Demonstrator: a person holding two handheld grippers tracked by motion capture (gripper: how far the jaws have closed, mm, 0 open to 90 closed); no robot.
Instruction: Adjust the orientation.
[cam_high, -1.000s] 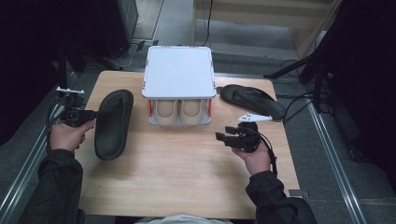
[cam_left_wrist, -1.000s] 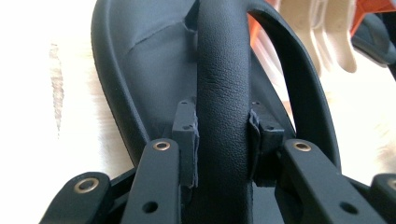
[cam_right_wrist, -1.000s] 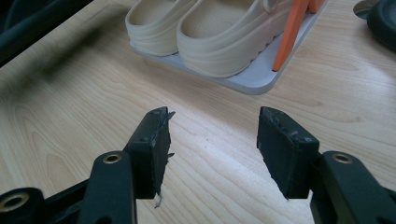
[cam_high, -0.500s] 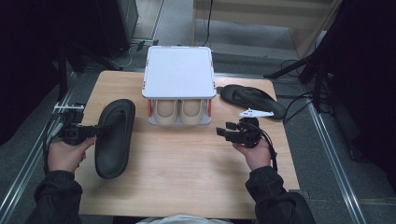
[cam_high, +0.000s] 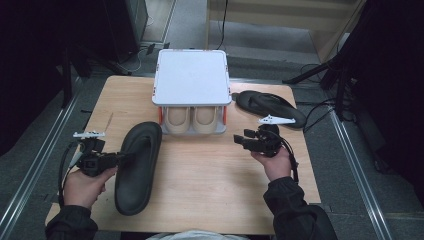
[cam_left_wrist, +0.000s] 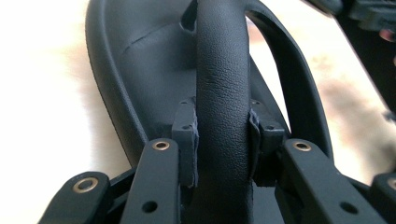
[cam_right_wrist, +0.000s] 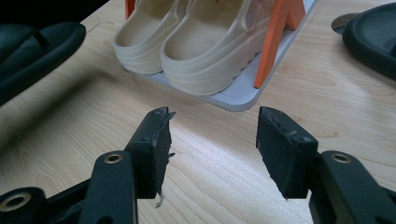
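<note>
We take the white 2-tier shoe rack (cam_high: 192, 77) at the back of the desk (cam_high: 210, 175) as our landmark. The black sandal (cam_high: 137, 170) lies in front of the rack and to its left, lengthwise on the wood, and our left gripper (cam_high: 107, 160) has its jaws pinched on the sandal's strap (cam_left_wrist: 223, 107), 1 pad on each side. A 2nd black sandal (cam_high: 270, 107) lies just to the rack's right. On the rack's lower shelf sit 2 beige clogs (cam_right_wrist: 187, 42), toes toward us.

The sandal looks like moulded foam or rubber: we judge it light, flexible and a little grippy, not fragile. The strap is thick and rounded, so it gives the jaws a firm hold, but the sole will likely hang and swing from that 1 point when lifted. The edge of the sole would be the stiffer hold.

Our right gripper (cam_high: 252, 142) hovers in front of the rack's right corner, jaws spread and holding nothing.

The desk is pale, smooth wood, mostly bare in front of the rack. Beyond it we see grey floor, dark equipment and cables behind and to the right.
</note>
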